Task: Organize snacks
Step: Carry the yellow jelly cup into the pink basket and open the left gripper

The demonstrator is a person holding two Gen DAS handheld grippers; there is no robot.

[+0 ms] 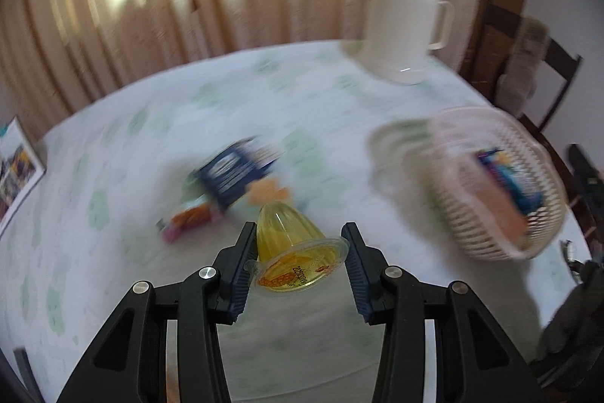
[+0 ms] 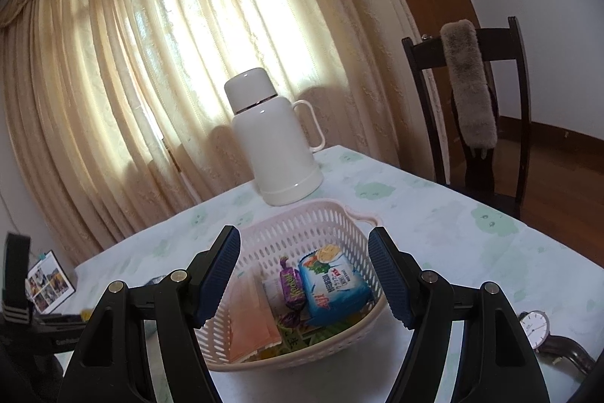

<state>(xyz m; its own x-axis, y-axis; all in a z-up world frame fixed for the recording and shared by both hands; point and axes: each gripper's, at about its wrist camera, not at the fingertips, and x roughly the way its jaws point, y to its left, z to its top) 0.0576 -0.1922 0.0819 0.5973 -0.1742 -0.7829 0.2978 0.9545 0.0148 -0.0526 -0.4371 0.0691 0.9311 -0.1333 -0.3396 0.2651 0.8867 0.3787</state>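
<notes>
My left gripper is shut on a yellow jelly cup, held on its side above the table with its printed lid towards the camera. A dark blue snack pack and an orange-pink wrapped snack lie blurred on the tablecloth beyond it. The pink slatted basket is to the right, with snacks inside. My right gripper is open and empty, just above the near side of the basket. The basket holds a light blue cracker pack, a purple candy and an orange packet.
A white thermos jug stands at the back of the table, also in the left wrist view. A wristwatch lies at the right near the table edge. A photo booklet lies at the left. A dark chair stands behind the table.
</notes>
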